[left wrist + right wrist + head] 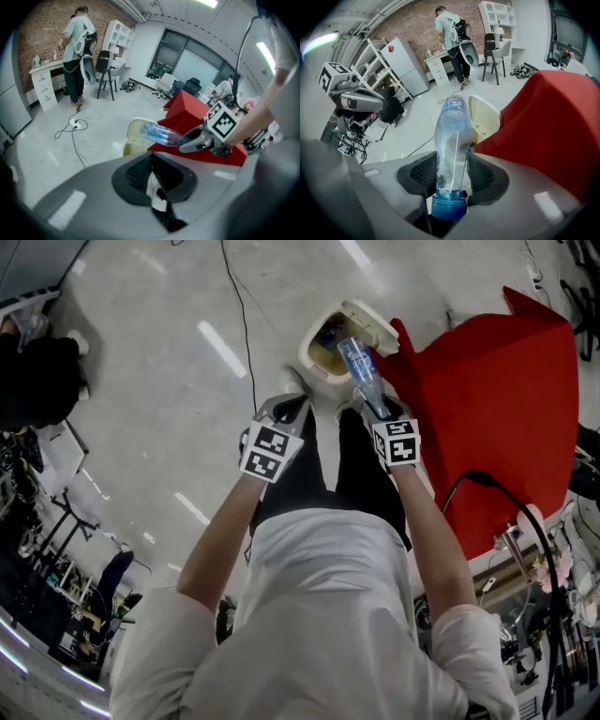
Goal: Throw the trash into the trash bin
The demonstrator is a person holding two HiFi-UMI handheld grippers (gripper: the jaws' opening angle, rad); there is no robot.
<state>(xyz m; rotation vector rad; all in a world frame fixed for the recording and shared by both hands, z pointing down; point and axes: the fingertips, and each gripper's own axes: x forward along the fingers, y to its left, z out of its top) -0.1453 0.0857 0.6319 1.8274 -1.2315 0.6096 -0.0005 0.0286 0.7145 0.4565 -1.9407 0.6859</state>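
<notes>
Floor [159, 381], pale and glossy, lay open ahead of and to the left of the left hand-held gripper [284, 409], crossed only by a thin black cable [239, 306]. To the right of the right hand-held gripper [375, 407] the room was shut in by a red upholstered seat [497, 399], whose near corner stood just beside the trash bin [317, 338].

The only clear markings were the black-and-white squares on each gripper's cube. Any print on the bottle was too blurred to read.

The right hand-held gripper gripped a clear plastic bottle [452, 136] by its neck end, with the pads pressed on both sides just above the blue cap [449, 206]. The bottle was see-through with a faint blue tint. It pointed straight out from the jaws, its base end over the cream trash bin, which stood with its lid [483, 117] raised.

The left hand-held gripper's jaws were drawn together on nothing, to the left of the bottle and apart from it.

Far ahead of both, a person [452, 37] stood at a white desk [47, 82] against a brick wall.
</notes>
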